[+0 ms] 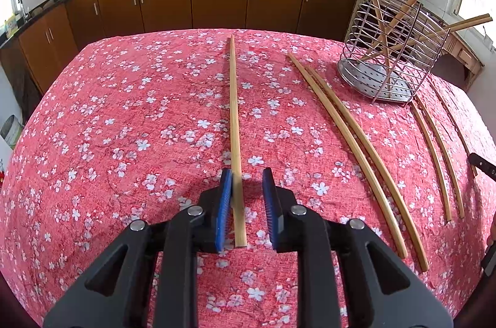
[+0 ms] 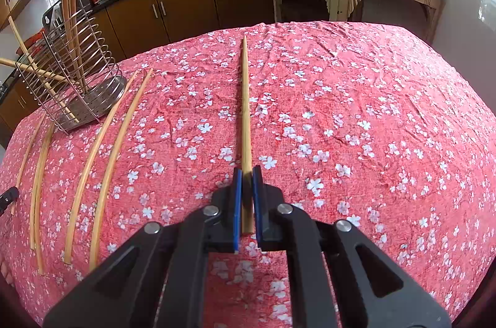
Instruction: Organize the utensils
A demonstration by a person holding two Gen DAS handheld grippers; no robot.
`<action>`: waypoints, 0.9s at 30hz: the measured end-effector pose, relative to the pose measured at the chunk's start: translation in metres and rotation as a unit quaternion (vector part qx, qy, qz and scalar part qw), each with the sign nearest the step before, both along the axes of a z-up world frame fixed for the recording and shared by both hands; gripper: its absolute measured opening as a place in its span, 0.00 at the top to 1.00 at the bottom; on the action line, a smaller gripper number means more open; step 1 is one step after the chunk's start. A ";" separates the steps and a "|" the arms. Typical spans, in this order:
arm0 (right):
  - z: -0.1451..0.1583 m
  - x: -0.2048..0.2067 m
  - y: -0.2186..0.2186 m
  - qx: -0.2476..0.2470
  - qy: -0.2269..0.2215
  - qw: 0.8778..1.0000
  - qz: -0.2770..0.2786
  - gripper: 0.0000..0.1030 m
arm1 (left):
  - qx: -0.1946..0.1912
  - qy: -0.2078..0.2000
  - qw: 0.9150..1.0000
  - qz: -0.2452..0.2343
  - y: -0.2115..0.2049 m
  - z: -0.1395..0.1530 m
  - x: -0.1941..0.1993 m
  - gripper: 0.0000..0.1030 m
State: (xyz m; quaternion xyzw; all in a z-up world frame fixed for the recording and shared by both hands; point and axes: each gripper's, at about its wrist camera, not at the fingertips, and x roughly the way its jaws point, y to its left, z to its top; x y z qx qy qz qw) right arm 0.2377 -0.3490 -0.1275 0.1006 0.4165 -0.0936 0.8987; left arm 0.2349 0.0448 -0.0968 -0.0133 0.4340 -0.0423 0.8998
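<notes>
While the left claw (image 1: 247, 182) stands with its blue pads a little apart, a bamboo chopstick (image 1: 234, 123) runs between them, lying against the left pad (image 1: 224, 204) and clear of the right one, so nothing is pinched there; the stick stretches away over the counter (image 1: 124, 141), which wears a red cloth printed with white blossoms. To the right of it in the left wrist view a pair of loose chopsticks (image 1: 350, 141) lies side by side on the cloth, then more sticks near the edge, and behind them a wire utensil holder (image 1: 387, 70) stands with several chopsticks leaning in it at different angles. In the right wrist view the same holder (image 2: 74, 86) sits at the far left, with loose chopsticks (image 2: 102, 160) spread on the cloth just beside it. Further right, the right claw (image 2: 247, 172) is closed tight on a single chopstick (image 2: 245, 110), both pads pressing its thick end, the thin tip pointing away across the cloth.
</notes>
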 end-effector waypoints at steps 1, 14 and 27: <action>0.000 0.000 0.000 0.000 0.000 1.000 0.000 0.92 | -0.001 0.000 1.000 0.000 0.000 0.000 0.000 0.79; 0.001 -0.001 0.001 0.004 -0.001 1.000 0.000 0.92 | -0.012 -0.001 1.000 0.001 0.006 0.001 0.000 0.79; 0.002 -0.012 0.013 -0.031 0.009 0.999 0.017 0.79 | 0.029 0.000 1.000 -0.012 -0.006 0.000 -0.009 0.71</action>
